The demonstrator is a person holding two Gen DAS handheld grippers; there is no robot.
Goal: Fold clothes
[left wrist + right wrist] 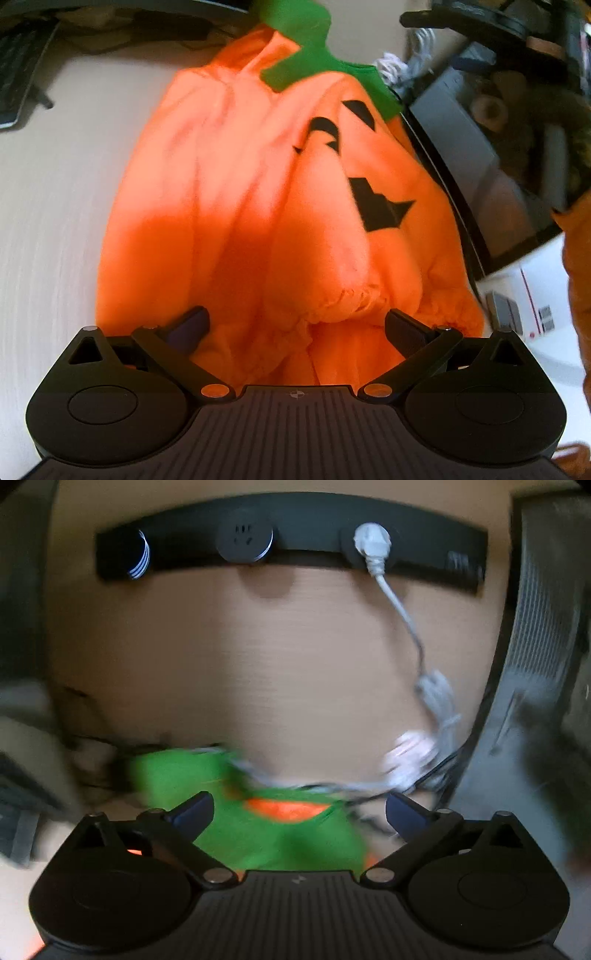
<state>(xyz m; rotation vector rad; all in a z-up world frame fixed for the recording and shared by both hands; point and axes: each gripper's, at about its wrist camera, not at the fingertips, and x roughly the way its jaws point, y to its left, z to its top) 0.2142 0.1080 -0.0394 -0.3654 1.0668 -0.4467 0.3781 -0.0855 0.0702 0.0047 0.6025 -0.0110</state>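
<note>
Directly ahead of the left gripper (295, 325), jaws apart and empty, the orange fleece pumpkin costume (258, 206) lies on the pale wooden desk (55, 221), long axis running away toward its green felt collar (303, 55). That collar sits between the right gripper's (299, 808) spread jaws.

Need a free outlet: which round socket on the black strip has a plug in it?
The rightmost round socket: it holds the white plug; the middle one is bare.
</note>
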